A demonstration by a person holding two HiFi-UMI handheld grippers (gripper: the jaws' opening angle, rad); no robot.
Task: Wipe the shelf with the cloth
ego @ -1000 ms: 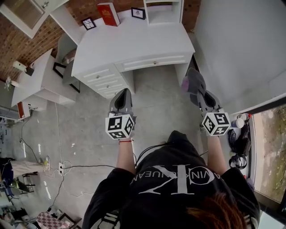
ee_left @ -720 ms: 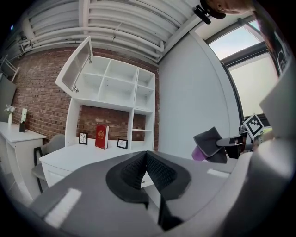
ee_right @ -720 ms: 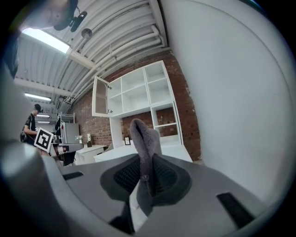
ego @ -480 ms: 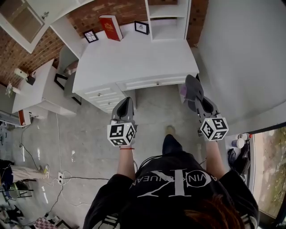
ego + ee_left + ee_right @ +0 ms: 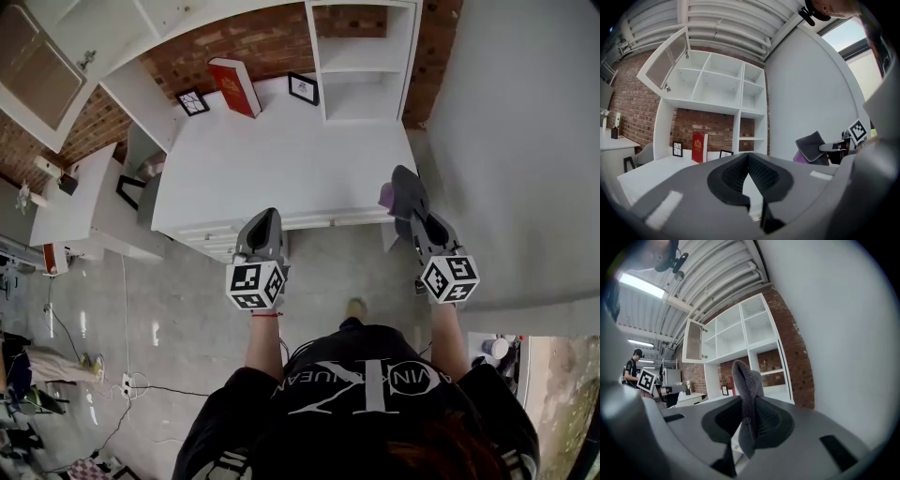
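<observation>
Over the near edge of the white flat-topped desk [image 5: 281, 159], the left gripper [image 5: 263, 217] hovers with its jaws pressed together on nothing, while the right gripper [image 5: 413, 212] pinches a folded grey fabric cloth [image 5: 401, 185] above the desk's front right corner. The white open shelf unit [image 5: 361, 58] stands at the desk's far right, well apart from the cloth.

The only lettering that can be read is on the person's black shirt [image 5: 366, 384]. White capitals run across it on either side of a large white monogram, upside down in the head view and partly lost in folds; "VIN K" and "EAN" can be made out. The red book [image 5: 234, 86] bears a gold emblem, with any words too small to read. The cubes on the left gripper [image 5: 262, 220] and right gripper [image 5: 405, 190] carry black-and-white square codes, no letters.
</observation>
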